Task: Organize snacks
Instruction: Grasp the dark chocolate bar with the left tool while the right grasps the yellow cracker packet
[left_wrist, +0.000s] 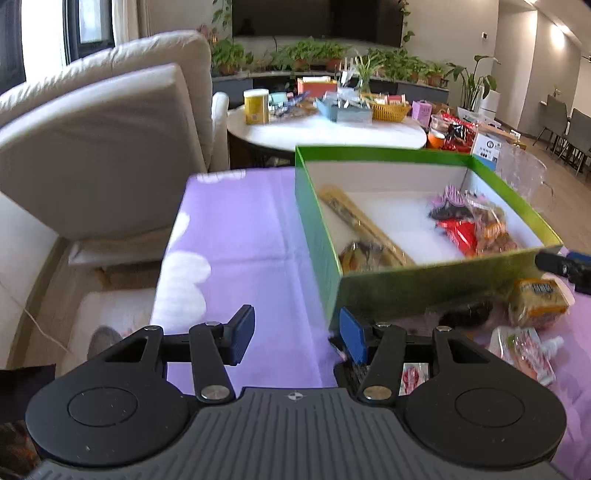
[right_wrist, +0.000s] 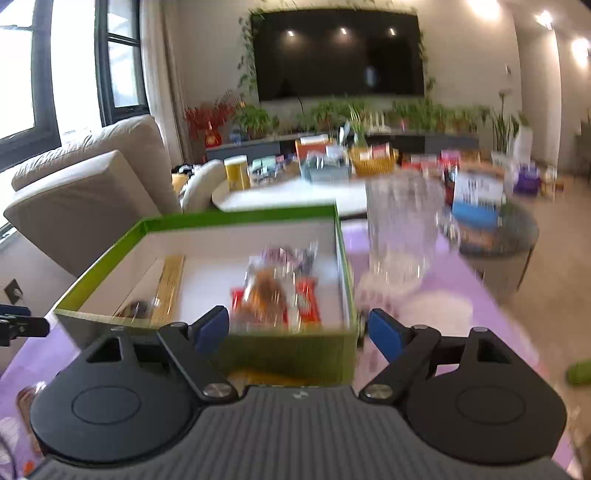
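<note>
Your left tongs (left_wrist: 297, 338) and right tongs (right_wrist: 299, 330) are both spread, pinching nothing. The green cardboard box (left_wrist: 424, 284) holding wrapped snacks (left_wrist: 476, 225) sits far-right of the left tongs; the loose yellow packet (left_wrist: 537, 301) on the purple-covered desk (left_wrist: 240, 236) lies nearer your right.

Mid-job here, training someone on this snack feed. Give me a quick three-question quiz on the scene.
1. True or false: the left claw grips a snack.
2. What colour is the outside of the box holding snacks?
3. Which stands beside the box: A) clear glass vase B) kettle C) laptop?

Key:
1. False; both it and the right claw are open and empty.
2. Green.
3. A.
</note>
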